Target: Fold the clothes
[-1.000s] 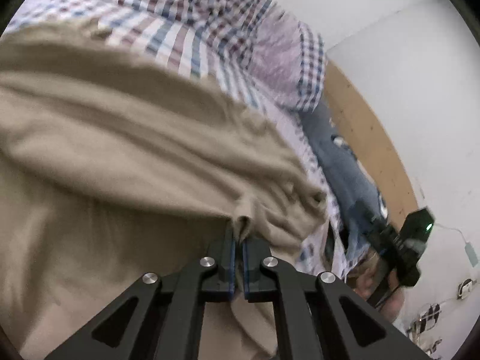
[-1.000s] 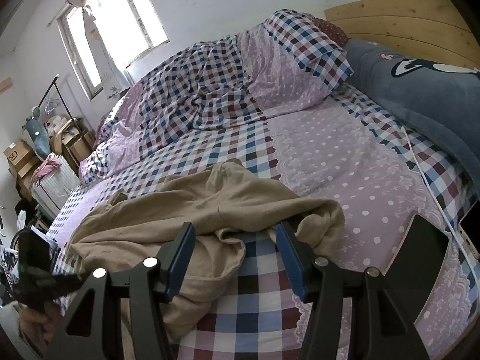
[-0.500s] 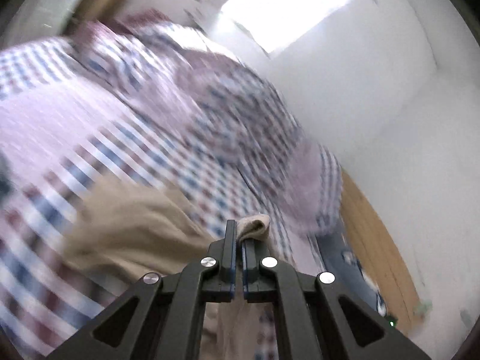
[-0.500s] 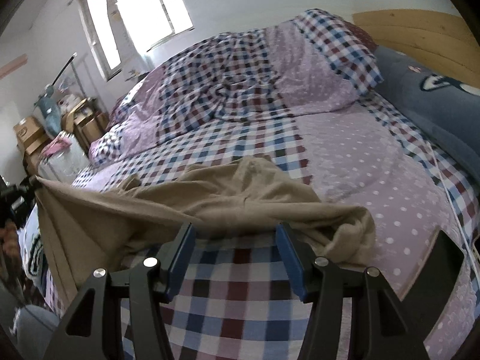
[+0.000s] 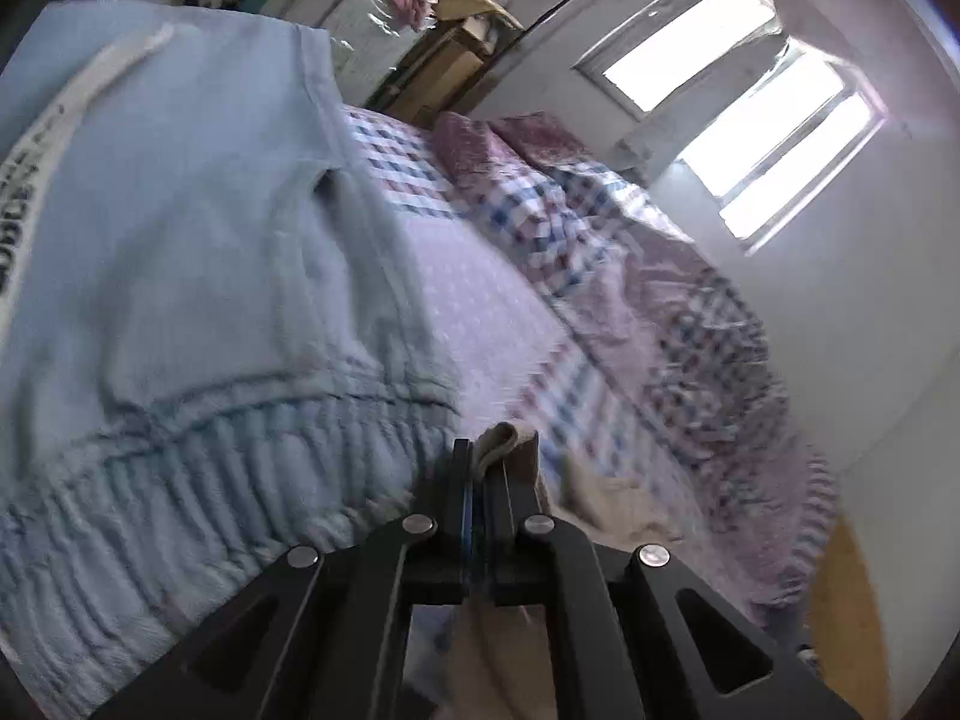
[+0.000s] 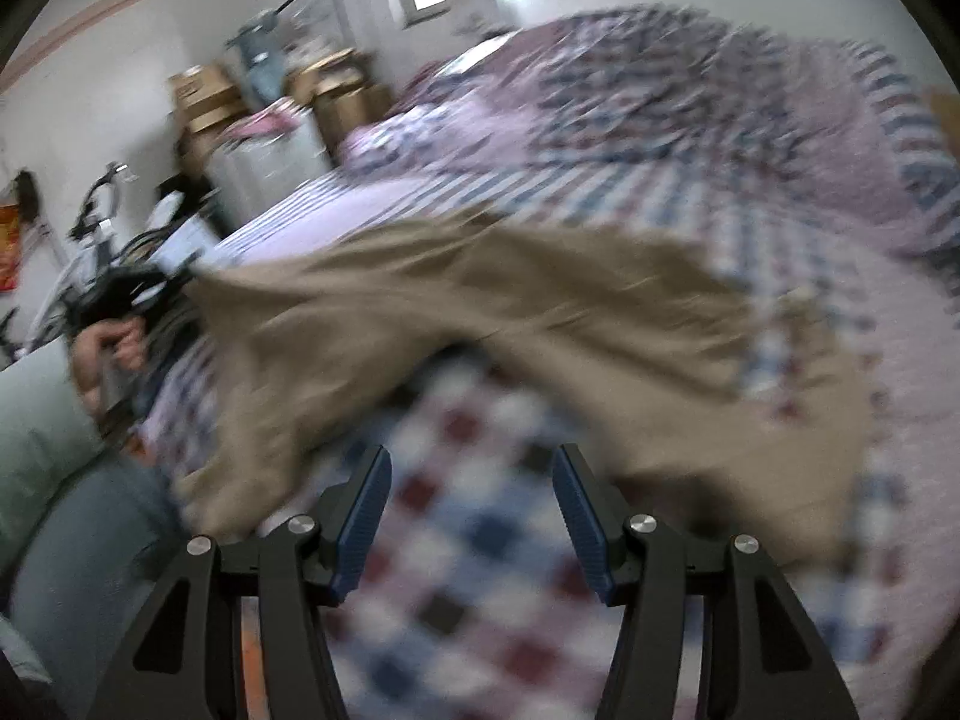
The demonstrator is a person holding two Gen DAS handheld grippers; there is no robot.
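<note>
A tan garment [image 6: 510,312] hangs stretched and lifted over the checked bed [image 6: 480,540], blurred by motion. My left gripper [image 5: 477,468] is shut on a corner of that tan garment [image 5: 504,441], which trails down past its fingers. In the right wrist view that left gripper [image 6: 120,294] shows at the far left in a hand, holding the cloth's raised corner. My right gripper [image 6: 471,510] stands open above the checked sheet with nothing between its blue pads, just below the garment's hanging edge.
A light blue garment with a ribbed hem [image 5: 180,300], worn by the person, fills the left of the left wrist view. A rumpled checked quilt [image 6: 660,90] lies at the back of the bed. Boxes [image 6: 204,96] and clutter stand by the wall under the window [image 5: 738,120].
The left gripper has pulled the tan garment's corner up and back toward the person, spreading the cloth off the bed. The right gripper has swung left and stays open.
</note>
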